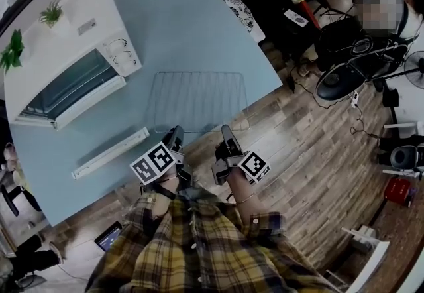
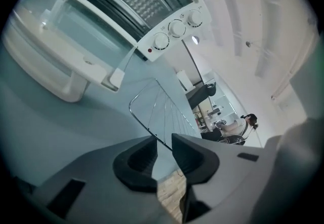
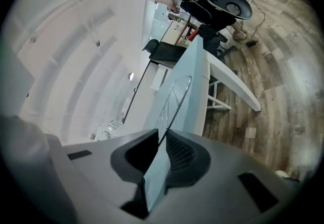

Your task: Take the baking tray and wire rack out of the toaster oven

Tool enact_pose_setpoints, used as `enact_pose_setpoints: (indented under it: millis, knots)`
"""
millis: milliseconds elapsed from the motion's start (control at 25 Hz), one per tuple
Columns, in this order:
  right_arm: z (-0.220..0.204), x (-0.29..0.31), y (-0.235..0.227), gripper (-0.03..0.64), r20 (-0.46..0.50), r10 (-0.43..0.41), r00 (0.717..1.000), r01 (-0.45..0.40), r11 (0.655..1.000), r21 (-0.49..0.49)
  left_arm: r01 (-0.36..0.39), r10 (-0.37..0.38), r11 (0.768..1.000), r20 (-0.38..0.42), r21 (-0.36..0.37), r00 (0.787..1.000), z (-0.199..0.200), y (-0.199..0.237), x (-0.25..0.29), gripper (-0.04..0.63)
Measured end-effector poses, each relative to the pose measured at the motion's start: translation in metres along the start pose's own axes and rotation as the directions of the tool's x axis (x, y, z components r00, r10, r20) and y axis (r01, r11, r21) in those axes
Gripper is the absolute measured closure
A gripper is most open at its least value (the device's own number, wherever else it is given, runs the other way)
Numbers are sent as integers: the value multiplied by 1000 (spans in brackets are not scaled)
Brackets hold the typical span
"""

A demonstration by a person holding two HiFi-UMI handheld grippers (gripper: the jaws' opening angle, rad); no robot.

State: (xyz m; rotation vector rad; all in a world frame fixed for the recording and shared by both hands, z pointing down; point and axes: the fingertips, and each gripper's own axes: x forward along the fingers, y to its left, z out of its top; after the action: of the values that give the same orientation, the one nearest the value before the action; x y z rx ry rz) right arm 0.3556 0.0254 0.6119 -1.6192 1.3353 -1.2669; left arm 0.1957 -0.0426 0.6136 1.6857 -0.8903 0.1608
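Pale-blue desk (image 1: 185, 20): it carries the white toaster oven (image 1: 79, 40) at its far left corner, with the door (image 1: 66, 89) folded down, and the wire rack (image 1: 199, 103) by its near edge.
Wire rack: it lies flat, or very nearly flat, on the desk, well apart from the oven. Its near right corner seems to reach over the desk's near edge.
My left gripper (image 1: 175, 132): it is at the rack's near rail. My jaws are apart and the rail wire runs between them with space on either side, so I have no grip.
My right gripper (image 1: 226, 131): it is on the same rail, further right. My jaws are almost together, the tips pinching the wire as far as I can see.
Baking tray: I cannot pick it out. A long white strip (image 1: 109, 151) lies by the near left edge, in front of the door, and I cannot tell what it is.
Step in hand: I judge that I am letting the rack go on the desk.
Doing it well: push the rack toward the desk's middle and settle the rail fully before my right jaws part. Free both sides evenly so it does not pivot. Then draw back straight along the rack's plane so no pad hooks a wire.
Risk: an overhanging corner could tip the rack to the floor.
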Motion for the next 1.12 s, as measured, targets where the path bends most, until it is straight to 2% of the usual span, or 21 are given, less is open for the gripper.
enact_pose_setpoints:
  millis: [200, 400, 520, 640, 880, 960, 1120]
  knots:
    - [-9, 3, -13, 577, -12, -44, 999, 44, 999, 15, -79, 78, 997, -58, -11, 995, -9, 17, -5, 469]
    - [-14, 4, -25, 569, -14, -84, 996, 85, 996, 37, -22, 18, 997, -55, -69, 998, -7, 11, -11, 362]
    - [-16, 4, -26, 559, -26, -87, 996, 87, 996, 13, -9, 5, 997, -55, -76, 998, -8, 12, -14, 350]
    - [-19, 5, -28, 491, -44, -79, 996, 80, 997, 13, -11, 7, 998, -53, -69, 999, -10, 13, -19, 343]
    - [-19, -9, -33, 446, -22, -105, 994, 105, 994, 10, -10, 5, 996, -51, -93, 999, -14, 17, -30, 327]
    - [-20, -20, -29, 446, -24, -105, 994, 104, 994, -22, 11, -17, 993, -47, -113, 999, -14, 12, -35, 328]
    - [-22, -41, -7, 446, -42, -65, 997, 59, 989, -136, 93, -94, 991, -11, -93, 996, -3, -14, -44, 329]
